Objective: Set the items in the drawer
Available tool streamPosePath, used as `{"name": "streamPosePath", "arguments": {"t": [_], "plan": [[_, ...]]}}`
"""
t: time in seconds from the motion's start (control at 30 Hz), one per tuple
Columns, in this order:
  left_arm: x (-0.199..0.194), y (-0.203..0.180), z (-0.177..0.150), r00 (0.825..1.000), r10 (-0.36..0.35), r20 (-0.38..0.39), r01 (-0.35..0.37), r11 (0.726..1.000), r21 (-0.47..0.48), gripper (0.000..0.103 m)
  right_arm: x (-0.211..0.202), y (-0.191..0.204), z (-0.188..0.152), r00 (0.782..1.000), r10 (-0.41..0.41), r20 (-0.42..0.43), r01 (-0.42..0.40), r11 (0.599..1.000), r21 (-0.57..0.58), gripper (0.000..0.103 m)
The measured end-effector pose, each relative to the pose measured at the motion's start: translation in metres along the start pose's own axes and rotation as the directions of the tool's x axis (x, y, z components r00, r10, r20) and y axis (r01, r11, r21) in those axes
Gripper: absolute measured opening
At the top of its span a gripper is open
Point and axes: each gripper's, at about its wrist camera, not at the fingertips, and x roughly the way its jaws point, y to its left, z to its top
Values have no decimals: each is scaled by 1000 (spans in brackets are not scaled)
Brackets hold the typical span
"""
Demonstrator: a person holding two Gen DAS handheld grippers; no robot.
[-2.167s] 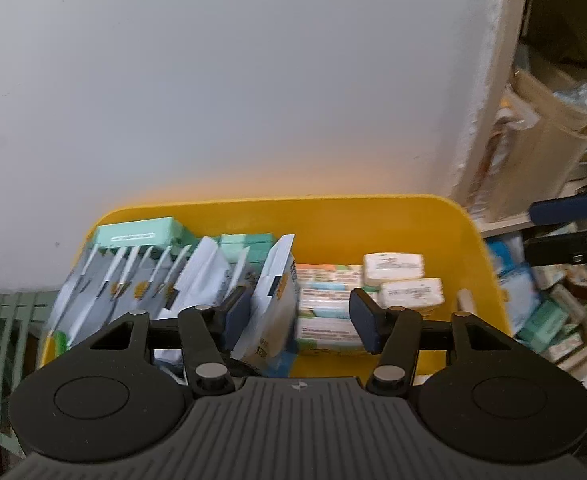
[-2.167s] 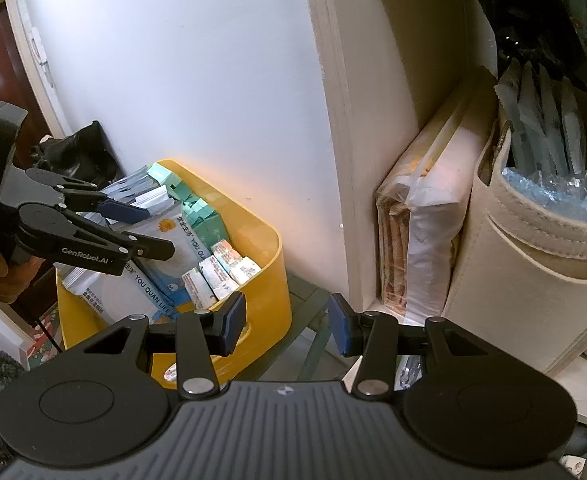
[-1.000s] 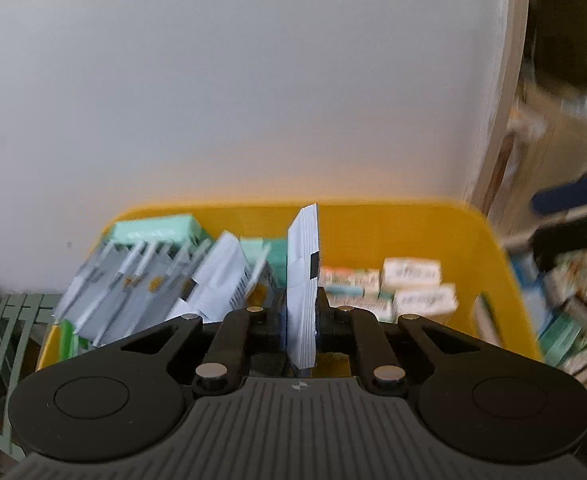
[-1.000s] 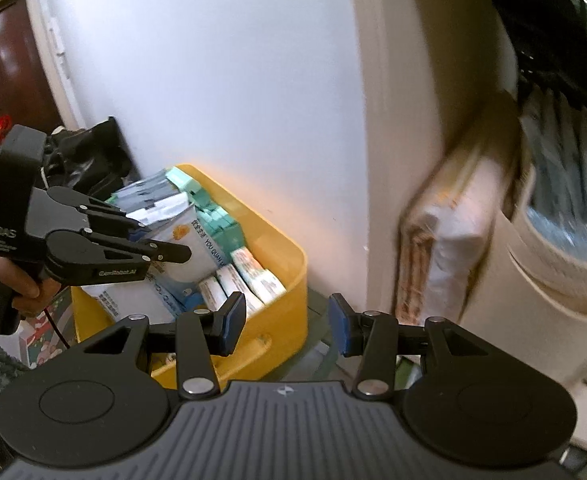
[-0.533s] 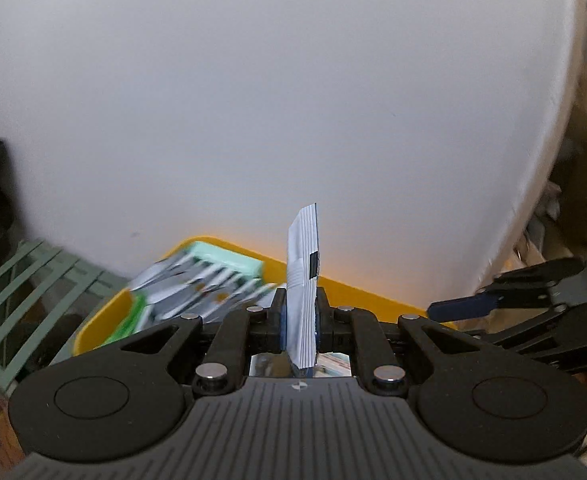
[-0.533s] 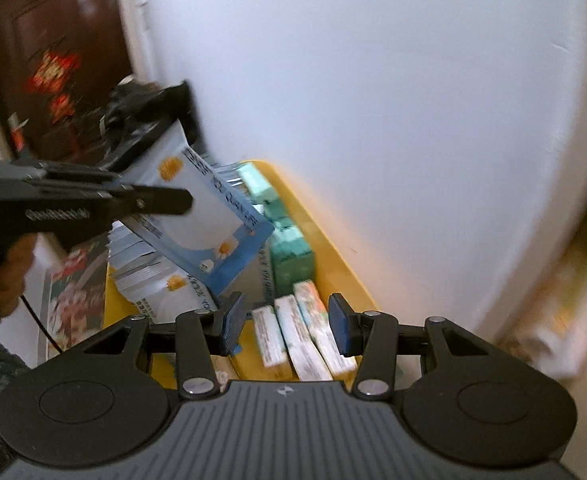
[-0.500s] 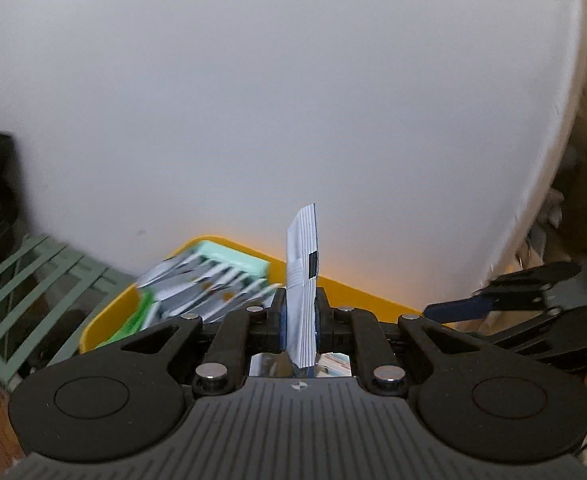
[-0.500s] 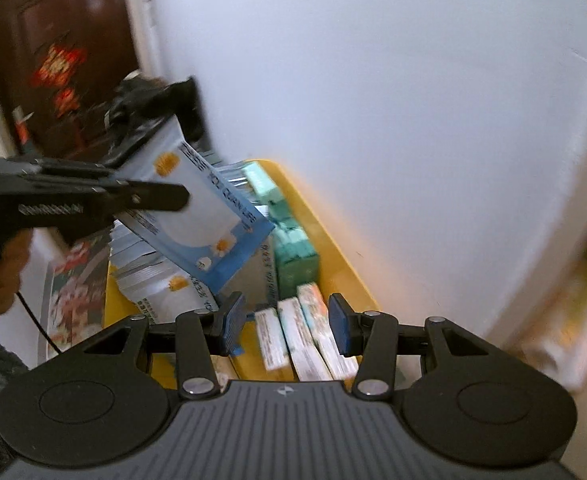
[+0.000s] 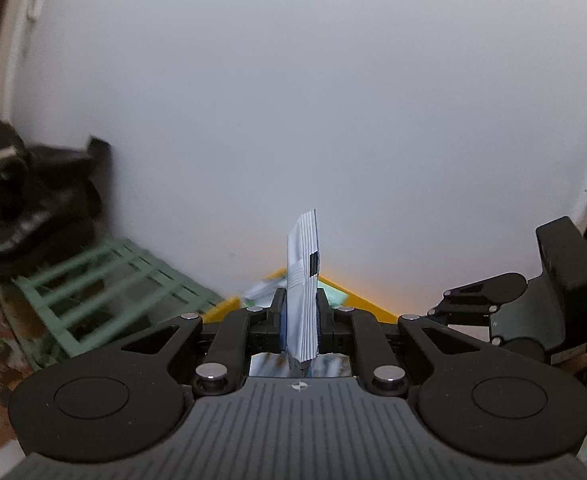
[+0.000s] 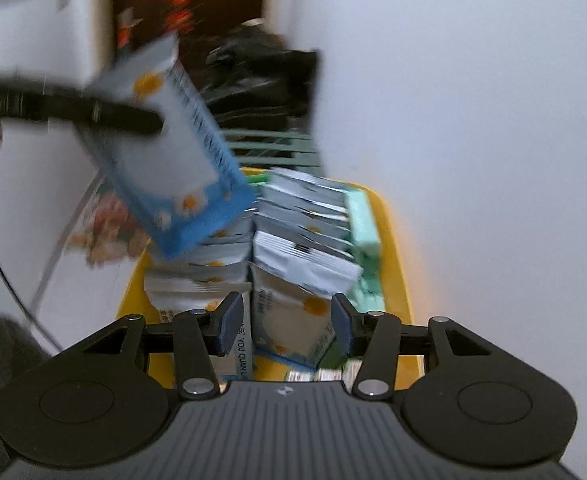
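Left wrist view: the left gripper (image 9: pixel 301 312) is clamped on one flat white-and-blue packet (image 9: pixel 303 280), seen edge-on and upright between the fingers, against a white wall (image 9: pixel 313 100).
Why held so: pinched at its lower part, the packet stands clear of the rest, which suits carrying it off to a drawer; no drawer shows in either view.
Right wrist view: the right gripper (image 10: pixel 285 328) stands with its jaws apart and nothing between them, over the near end of the yellow bin (image 10: pixel 397 248).
Packet position: in this view the packet (image 10: pixel 169 148) hangs tilted above the bin's far left corner, touching nothing below.
Bin contents: white packets stand on edge in two rows filling the left and middle, probably filed that way so one can be pulled by its top edge; blur prevents a sure count, roughly a dozen or more.
Green boxes (image 10: pixel 363 240): a stack along the bin's right wall, number unclear.
Held items: one.
Surroundings: one green slatted rack (image 9: pixel 105 280) beyond the bin, and a dark bag (image 10: pixel 261 76) against the wall.
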Motion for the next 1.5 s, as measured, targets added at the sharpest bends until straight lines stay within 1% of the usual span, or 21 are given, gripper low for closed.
{"name": "streamPosePath", "arguments": {"t": [0.07, 0.2, 0.23, 0.37, 0.47, 0.53, 0.6, 0.77, 0.87, 1.03, 1.07, 1.2, 1.3, 1.43, 1.5], "plan": [[-7, 4, 2, 1000, 21, 15, -21, 1000, -4, 13, 8, 8, 4, 1000, 6, -20, -7, 996, -94, 55], [-16, 16, 2, 998, 61, 20, -61, 998, -32, 13, 22, 17, 8, 998, -9, -60, -5, 975, -224, 54], [-17, 19, 2, 997, 70, 18, -69, 997, -39, 13, 23, 18, 9, 998, -15, -57, 0, 968, -252, 54], [-19, 30, -2, 995, 96, 1, -95, 993, -63, 13, 30, 21, 14, 996, -50, -75, 22, 939, -344, 54], [-20, 40, -4, 994, 111, -2, -110, 991, -71, 13, 34, 24, 14, 992, -57, -111, 7, 913, -407, 49], [-21, 44, -5, 993, 119, -4, -118, 990, -75, 13, 38, 26, 10, 988, -68, -138, -1, 894, -447, 48], [-22, 47, -6, 993, 121, -9, -122, 990, -76, 13, 40, 30, 6, 986, -88, -140, 7, 869, -495, 49], [-21, 51, -7, 995, 99, -11, -99, 992, -74, 13, 41, 36, 4, 982, -88, -170, -14, 852, -524, 48], [-22, 48, -8, 997, 77, -7, -77, 995, -62, 13, 40, 41, -3, 974, -88, -210, -34, 856, -516, 47], [-17, 47, -10, 999, 47, -19, -48, 998, -50, 13, 39, 47, -12, 971, -111, -213, -14, 859, -511, 47], [-17, 47, -10, 999, 43, -21, -44, 998, -47, 13, 39, 48, -14, 970, -118, -211, -7, 858, -513, 46], [-17, 45, -13, 999, 33, -29, -34, 999, -41, 13, 48, 50, -16, 966, -154, -206, 22, 847, -531, 32], [-17, 46, -16, 999, 32, -36, -33, 999, -42, 14, 60, 48, -13, 965, -152, -212, 19, 852, -523, 33], [-19, 46, -18, 999, 30, -25, -31, 999, -41, 14, 64, 49, -12, 965, -155, -214, 24, 858, -513, 33], [-21, 45, -19, 999, 28, -17, -29, 999, -41, 14, 63, 48, -12, 963, -155, -219, 23, 861, -509, 29]]}}
